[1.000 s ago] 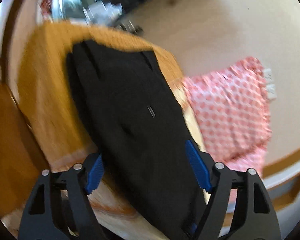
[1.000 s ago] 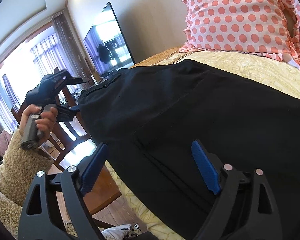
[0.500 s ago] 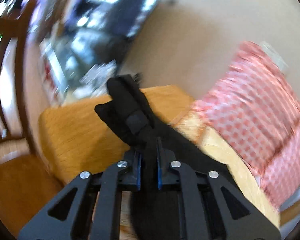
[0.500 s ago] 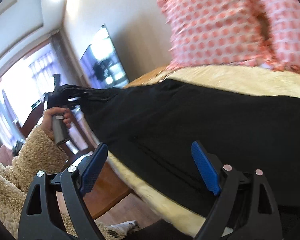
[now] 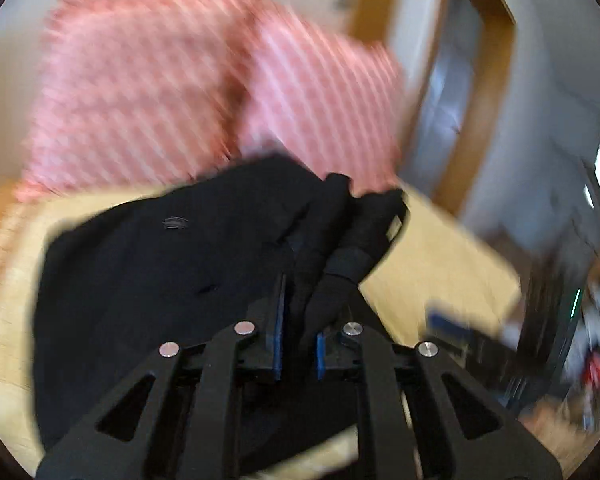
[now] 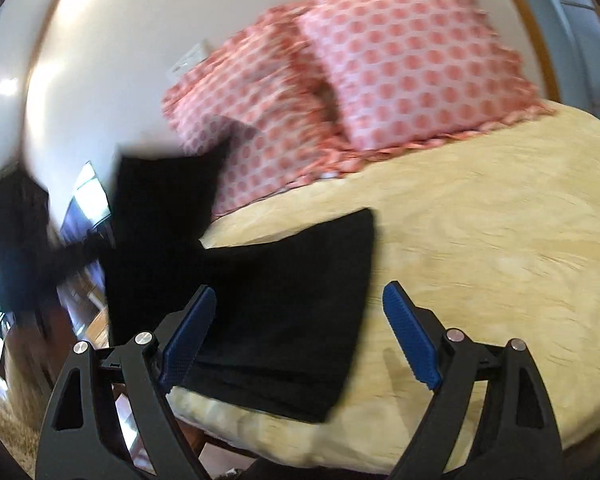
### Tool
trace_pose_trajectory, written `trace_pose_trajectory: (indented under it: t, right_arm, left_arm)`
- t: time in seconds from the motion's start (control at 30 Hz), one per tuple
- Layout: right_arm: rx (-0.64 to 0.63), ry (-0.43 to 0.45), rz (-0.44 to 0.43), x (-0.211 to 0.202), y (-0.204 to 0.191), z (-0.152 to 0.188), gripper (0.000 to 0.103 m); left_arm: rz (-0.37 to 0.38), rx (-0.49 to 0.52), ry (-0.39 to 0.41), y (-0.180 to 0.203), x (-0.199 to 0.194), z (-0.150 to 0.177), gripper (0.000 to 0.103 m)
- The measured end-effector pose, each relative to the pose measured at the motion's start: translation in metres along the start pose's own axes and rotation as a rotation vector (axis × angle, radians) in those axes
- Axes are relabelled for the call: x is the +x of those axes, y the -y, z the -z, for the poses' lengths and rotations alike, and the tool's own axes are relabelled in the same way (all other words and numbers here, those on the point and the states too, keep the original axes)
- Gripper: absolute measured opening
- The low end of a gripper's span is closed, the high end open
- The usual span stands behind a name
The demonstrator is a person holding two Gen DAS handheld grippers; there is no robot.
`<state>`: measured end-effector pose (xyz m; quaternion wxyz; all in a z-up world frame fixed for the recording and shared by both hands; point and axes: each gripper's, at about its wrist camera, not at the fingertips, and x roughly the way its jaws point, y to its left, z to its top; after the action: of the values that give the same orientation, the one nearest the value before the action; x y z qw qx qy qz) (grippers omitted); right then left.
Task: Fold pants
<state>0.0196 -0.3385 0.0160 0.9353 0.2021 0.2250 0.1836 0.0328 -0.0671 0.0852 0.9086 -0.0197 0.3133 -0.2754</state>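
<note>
The black pants [image 6: 284,300] lie on the yellow bedspread [image 6: 480,240] near its front left edge. One end of them [image 6: 160,200] is lifted in the air at the left, blurred. My left gripper [image 5: 298,344] is shut on a bunched fold of the black pants [image 5: 172,280] and holds it above the bed. My right gripper [image 6: 300,336] is open and empty, low over the flat part of the pants near the bed's front edge.
Two pink polka-dot pillows [image 6: 412,56] lean on the white wall at the head of the bed; they also show in the left wrist view [image 5: 172,92]. A wooden door frame [image 5: 484,88] is at the right. A TV [image 6: 88,200] and wooden floor lie left of the bed.
My left gripper shut on the end of the pants, lifted it and swung it over toward the pillows. The right gripper moved back along the bed and stayed open.
</note>
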Motion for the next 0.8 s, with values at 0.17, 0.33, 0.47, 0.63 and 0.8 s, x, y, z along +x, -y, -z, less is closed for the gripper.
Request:
trace_pose_trajectory:
  t: [0.17,0.33,0.47,0.63,0.8]
  right_arm:
    - [0.062,-0.006,0.054,-0.002,0.023,0.000,0.088]
    - [0.080,0.014,0.067,-0.003,0.029,-0.001,0.088]
    - [0.089,0.017,0.090,-0.001,0.036,-0.002,0.088]
    - [0.146,0.036,0.108,-0.005,0.047,-0.003,0.088]
    - [0.124,0.070,0.069,-0.010,0.039,-0.018,0.088]
  left_arm:
    - [0.031,-0.005,-0.098,0.007,0.027,0.035,0.010]
    - [0.057,-0.047,0.051,0.008,-0.013,0.011,0.009]
    - [0.054,0.066,0.118,0.039,-0.016,0.007,0.009]
    - [0.064,0.134,-0.079,0.055,0.035,0.044,0.013]
    - [0.047,0.186,-0.069,0.059,0.029,0.051,0.026]
